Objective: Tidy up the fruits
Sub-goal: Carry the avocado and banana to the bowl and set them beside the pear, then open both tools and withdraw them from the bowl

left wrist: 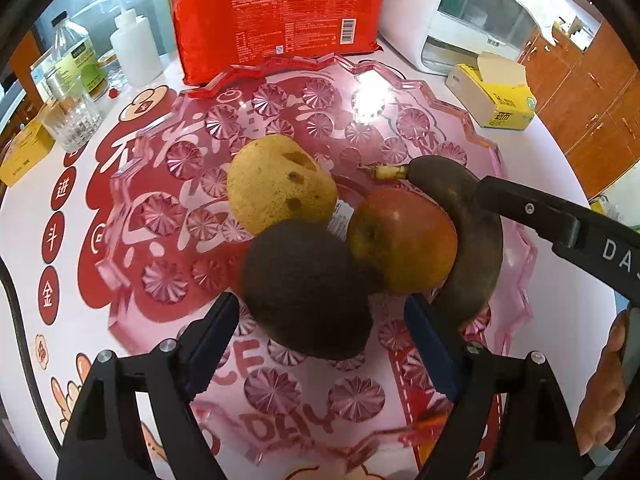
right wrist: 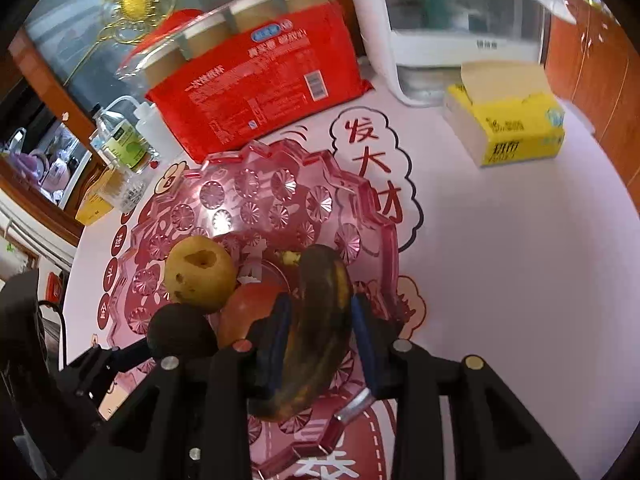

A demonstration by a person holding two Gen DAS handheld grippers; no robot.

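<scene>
Resting in a scalloped pink translucent plastic tray (left wrist: 404,84) on the printed tabletop (right wrist: 500,260): rough dark-brown round fruit (left wrist: 304,288), speckled yellow pear (left wrist: 280,188), glossy red-yellow apple (left wrist: 404,240) | left gripper (left wrist: 322,344) jaws spread, flanking the dark fruit | right gripper (right wrist: 322,344) jaws pinching the curved, blackened banana (right wrist: 316,320) over the tray.

On the counter (left wrist: 520,360) the tray (left wrist: 420,80) holds four fruits: pear (left wrist: 276,188) behind avocado (left wrist: 304,288), apple (left wrist: 404,240) to their right, banana (left wrist: 472,240) rightmost. A cup pack (left wrist: 276,16) stands behind the tray.
</scene>
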